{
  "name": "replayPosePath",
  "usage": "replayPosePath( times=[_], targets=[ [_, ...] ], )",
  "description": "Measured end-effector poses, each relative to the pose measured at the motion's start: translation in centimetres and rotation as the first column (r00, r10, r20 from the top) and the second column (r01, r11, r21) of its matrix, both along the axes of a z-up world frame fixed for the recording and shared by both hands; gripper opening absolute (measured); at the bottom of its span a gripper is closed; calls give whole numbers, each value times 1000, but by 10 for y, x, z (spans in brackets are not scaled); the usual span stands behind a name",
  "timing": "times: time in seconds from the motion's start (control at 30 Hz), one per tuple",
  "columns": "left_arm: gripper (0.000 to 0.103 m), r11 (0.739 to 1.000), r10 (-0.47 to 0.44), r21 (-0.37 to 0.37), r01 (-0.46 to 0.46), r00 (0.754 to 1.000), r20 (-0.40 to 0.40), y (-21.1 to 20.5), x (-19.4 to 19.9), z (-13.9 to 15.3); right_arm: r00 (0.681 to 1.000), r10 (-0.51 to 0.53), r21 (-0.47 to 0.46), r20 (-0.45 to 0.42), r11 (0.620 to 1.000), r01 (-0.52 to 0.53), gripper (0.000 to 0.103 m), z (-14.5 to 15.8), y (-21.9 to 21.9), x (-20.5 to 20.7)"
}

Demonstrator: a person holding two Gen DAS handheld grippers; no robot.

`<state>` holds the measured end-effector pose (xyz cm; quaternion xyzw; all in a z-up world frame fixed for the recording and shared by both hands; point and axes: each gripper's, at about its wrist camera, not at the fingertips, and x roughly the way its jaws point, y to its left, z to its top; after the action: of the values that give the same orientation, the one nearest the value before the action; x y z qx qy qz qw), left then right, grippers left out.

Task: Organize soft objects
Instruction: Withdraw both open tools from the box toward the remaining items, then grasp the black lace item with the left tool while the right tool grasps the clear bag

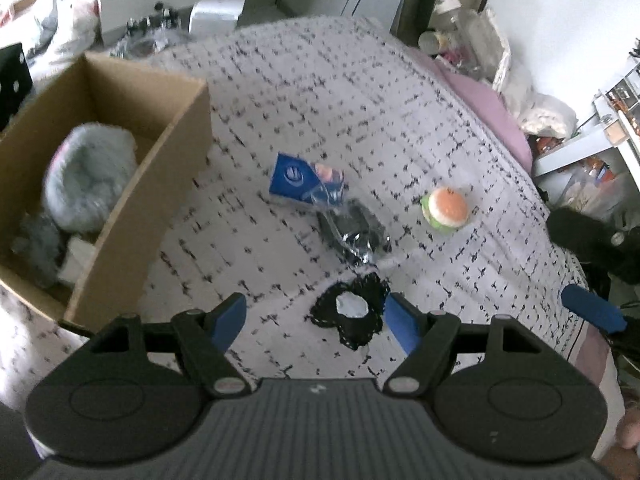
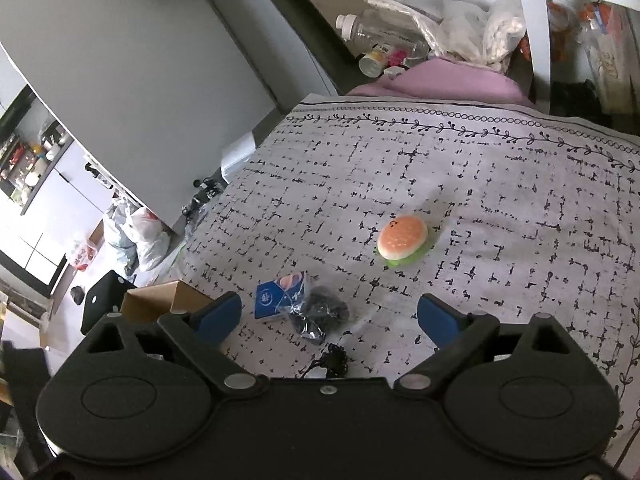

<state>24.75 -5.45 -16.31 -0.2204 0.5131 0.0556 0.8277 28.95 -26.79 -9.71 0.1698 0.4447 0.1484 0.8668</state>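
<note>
On the patterned bedspread (image 1: 320, 120) lie a blue packet (image 1: 296, 178), a dark bundle in clear plastic (image 1: 354, 232), a squishy burger toy (image 1: 445, 210) and a black lace mask (image 1: 352, 314). My left gripper (image 1: 318, 320) is open, with the mask between its blue fingertips (image 1: 228, 320). A cardboard box (image 1: 120, 216) at the left holds a grey plush (image 1: 90, 178). My right gripper (image 2: 330, 318) is open and empty above the bed, with the burger (image 2: 402, 242), the packet (image 2: 278, 296), the bundle (image 2: 320, 314) and the mask (image 2: 330, 362) ahead of it.
A pink pillow (image 1: 492, 108) lies at the bed's far right. Bottles and plastic bags (image 2: 400, 40) stand behind the bed. The right gripper's blue finger (image 1: 594, 308) shows at the right edge of the left view. Bags lie on the floor (image 2: 140, 236) to the left.
</note>
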Motion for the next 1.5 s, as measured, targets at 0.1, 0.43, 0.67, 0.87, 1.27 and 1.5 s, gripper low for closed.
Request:
replayPosePath(
  times=[0.1, 0.43, 0.67, 0.87, 1.27, 1.5],
  targets=[
    [75, 1000, 4, -30, -5, 1000, -29, -4, 5, -10, 1000, 5, 6, -25, 1000, -5, 89, -8, 1, 5],
    [75, 995, 39, -92, -48, 995, -93, -16, 20, -39, 996, 35, 20, -82, 999, -33, 74, -26, 5, 21],
    [74, 983, 126, -117, -140, 984, -124, -11, 26, -59, 992, 81, 14, -96, 997, -80, 67, -35, 17, 28],
    [52, 967, 153, -186, -177, 979, -132, -5, 29, -68, 987, 123, 2, -103, 992, -123, 57, -42, 36, 35],
    [22, 948, 165, -251, -195, 977, -136, 25, 34, -62, 975, 117, -21, -191, 992, -123, 58, -62, 63, 52],
    [22, 955, 178, -209, -212, 969, -169, 41, 37, -60, 968, 79, -44, -239, 995, -92, 64, -76, 72, 61]
  ],
)
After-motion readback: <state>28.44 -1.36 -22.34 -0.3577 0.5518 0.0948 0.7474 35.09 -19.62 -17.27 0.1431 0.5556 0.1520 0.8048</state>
